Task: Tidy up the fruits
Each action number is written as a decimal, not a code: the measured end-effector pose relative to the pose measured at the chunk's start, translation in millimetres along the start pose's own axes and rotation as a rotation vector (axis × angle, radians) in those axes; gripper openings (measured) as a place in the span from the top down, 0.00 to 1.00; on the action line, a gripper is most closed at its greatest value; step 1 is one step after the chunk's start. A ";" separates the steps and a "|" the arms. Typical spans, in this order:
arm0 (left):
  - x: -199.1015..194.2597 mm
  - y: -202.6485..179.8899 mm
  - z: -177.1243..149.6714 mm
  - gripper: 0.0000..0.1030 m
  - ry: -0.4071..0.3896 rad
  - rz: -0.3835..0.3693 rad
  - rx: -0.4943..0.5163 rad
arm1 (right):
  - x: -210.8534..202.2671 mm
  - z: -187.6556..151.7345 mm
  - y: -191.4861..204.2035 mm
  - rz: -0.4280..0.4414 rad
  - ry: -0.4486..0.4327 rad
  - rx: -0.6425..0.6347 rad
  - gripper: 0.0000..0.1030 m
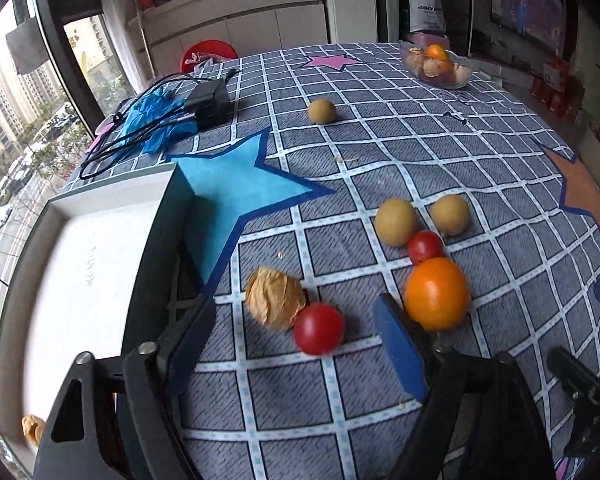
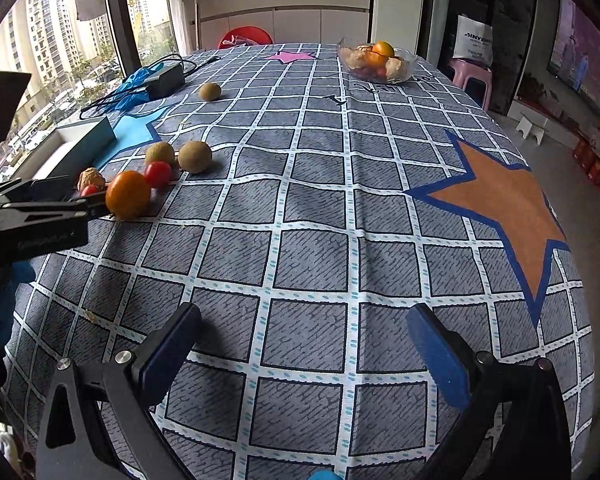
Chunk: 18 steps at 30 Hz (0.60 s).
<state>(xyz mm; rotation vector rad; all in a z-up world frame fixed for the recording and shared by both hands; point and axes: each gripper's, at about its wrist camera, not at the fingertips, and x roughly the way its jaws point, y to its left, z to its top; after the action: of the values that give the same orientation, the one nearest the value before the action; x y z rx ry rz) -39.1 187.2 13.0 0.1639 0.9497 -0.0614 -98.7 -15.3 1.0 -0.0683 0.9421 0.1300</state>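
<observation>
Left gripper (image 1: 296,328) jaws apart, gripping nothing; red tomato (image 1: 319,328) between pads on tablecloth (image 1: 380,144), touching papery husk fruit (image 1: 275,298). Right gripper (image 2: 304,344) spread, empty. Centre on tomato alone, close gently, avoid orange (image 1: 437,294). White tray (image 1: 84,264) just left.
</observation>
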 end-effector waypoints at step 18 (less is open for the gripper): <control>-45.5 -33.4 -54.4 0.73 -0.012 -0.142 0.027 | -0.9 0.3 -0.7 0.007 -0.004 0.006 0.00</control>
<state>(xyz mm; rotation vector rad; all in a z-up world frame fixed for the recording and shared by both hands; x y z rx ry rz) -113.5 162.5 15.2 0.1205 0.9480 -0.2063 -98.9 -16.0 2.0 -0.0596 0.9386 0.1338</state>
